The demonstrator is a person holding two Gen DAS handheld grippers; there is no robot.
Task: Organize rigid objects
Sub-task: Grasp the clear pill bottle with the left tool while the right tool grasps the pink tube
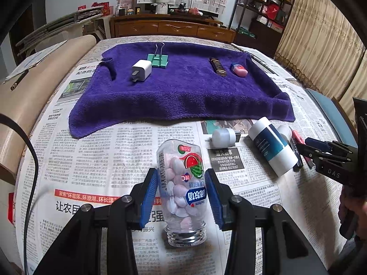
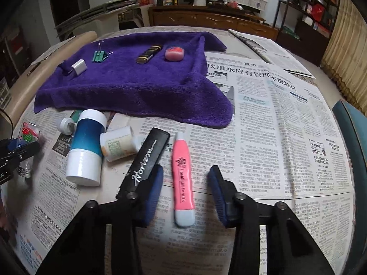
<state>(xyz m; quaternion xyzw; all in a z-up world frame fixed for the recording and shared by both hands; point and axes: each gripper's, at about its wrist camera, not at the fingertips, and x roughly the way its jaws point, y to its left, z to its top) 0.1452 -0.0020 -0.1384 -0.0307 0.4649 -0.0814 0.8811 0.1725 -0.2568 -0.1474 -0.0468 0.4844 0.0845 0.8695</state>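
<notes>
Clear candy bottle (image 1: pixel 182 192) between left fingers (image 1: pixel 149 197), touching both

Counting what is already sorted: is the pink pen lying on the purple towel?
No, the pink pen lies on the newspaper between the right claw's open fingers, off the purple towel.

Newspapers (image 2: pixel 286 119) cover the table; wooden sideboard (image 1: pixel 169 28) behind
</notes>
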